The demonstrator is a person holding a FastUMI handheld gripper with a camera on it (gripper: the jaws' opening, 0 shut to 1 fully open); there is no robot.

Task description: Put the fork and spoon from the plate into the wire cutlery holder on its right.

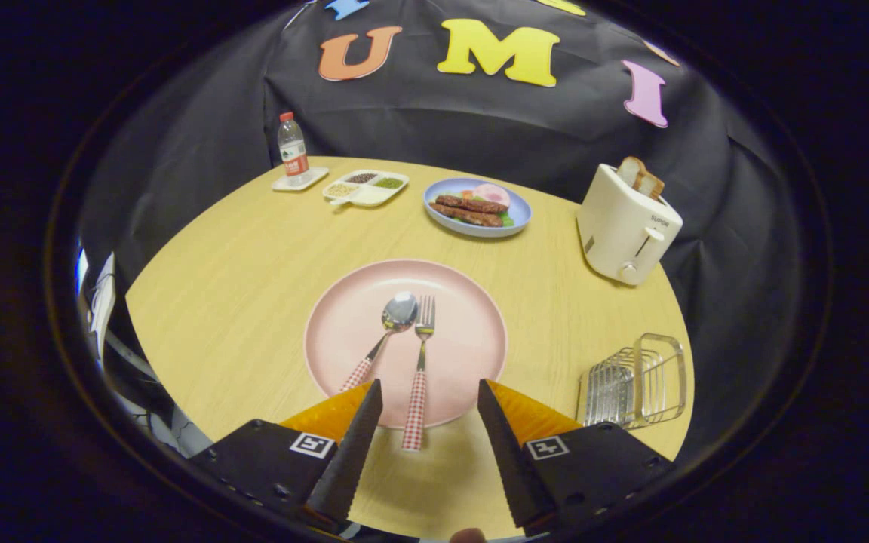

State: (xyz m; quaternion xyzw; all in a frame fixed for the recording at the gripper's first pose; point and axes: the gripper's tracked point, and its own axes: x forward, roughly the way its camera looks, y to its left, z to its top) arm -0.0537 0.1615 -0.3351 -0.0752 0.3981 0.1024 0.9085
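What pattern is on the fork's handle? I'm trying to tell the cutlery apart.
Red-and-white check, seen in the gripper view, on the fork handle between the open fingers.

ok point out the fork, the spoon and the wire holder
fork (pixel 422 354): gripper view, on its metal neck, over the plate
spoon (pixel 400 311): gripper view, on its bowl
wire holder (pixel 634 383): gripper view, on its wire side

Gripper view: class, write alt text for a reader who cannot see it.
A spoon and a fork lie side by side on a pink plate, just ahead of the open tool, the fork's handle reaching between its fingers. A wire cutlery holder stands right of the plate on a wooden table.
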